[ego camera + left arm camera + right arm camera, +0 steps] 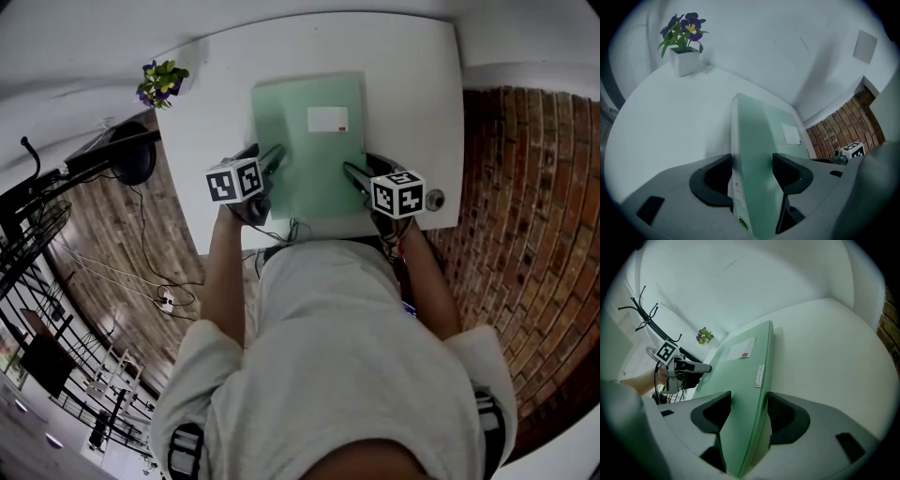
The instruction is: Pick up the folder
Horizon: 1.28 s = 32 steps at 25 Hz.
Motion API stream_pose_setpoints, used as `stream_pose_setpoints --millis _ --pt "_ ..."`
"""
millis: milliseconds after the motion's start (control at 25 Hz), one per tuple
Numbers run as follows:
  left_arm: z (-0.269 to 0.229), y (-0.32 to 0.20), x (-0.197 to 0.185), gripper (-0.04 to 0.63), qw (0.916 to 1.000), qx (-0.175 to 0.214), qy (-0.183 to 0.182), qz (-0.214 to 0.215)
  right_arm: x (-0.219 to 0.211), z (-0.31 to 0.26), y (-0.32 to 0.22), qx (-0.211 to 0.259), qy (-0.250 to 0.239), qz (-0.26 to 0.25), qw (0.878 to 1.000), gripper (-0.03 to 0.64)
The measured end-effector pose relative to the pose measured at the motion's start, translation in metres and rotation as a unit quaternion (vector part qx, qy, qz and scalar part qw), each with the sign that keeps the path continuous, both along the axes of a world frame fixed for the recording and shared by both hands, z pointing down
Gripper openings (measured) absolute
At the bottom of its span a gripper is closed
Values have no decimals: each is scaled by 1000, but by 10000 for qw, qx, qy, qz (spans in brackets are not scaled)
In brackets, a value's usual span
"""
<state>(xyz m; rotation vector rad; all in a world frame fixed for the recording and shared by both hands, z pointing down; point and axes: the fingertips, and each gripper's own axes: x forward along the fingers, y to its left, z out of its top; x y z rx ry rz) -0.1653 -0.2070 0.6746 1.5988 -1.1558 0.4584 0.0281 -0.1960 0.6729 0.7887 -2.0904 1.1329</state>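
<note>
A pale green folder (pixel 309 150) with a white label lies on the white table (pixel 412 75), close to its near edge. My left gripper (pixel 274 159) straddles the folder's left edge, where a white spine strip shows (pixel 736 187). My right gripper (pixel 354 175) straddles the right edge. In the left gripper view the folder (pixel 757 150) fills most of the gap of the left gripper (pixel 752 168). In the right gripper view the folder (pixel 740 380) likewise runs between the jaws of the right gripper (pixel 749 408). Both pairs of jaws stand wide, right beside the folder's faces, with no squeeze to be seen.
A small white pot of purple flowers (pixel 161 82) stands at the table's far left corner. A small round metal fitting (pixel 434 199) sits by the right gripper. Brick floor (pixel 534 187) lies to the right, wood floor with cables (pixel 141 272) and a black stand (pixel 122 159) to the left.
</note>
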Motion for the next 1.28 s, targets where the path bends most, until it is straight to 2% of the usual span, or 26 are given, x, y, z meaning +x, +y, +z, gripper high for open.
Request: stream_pose_setpoints --millis 440,800,1280 --pt "5 0 -1 276 9998 -130 41 -160 -2 1 0 140 303 -276 9991 243" --pt "4 5 0 276 9997 -159 -53 -157 -1 0 1 79 380 -288 9988 239" --pt "-13 10 5 275 9997 123 -186 -119 4 -12 5 294 507 -307 9978 238"
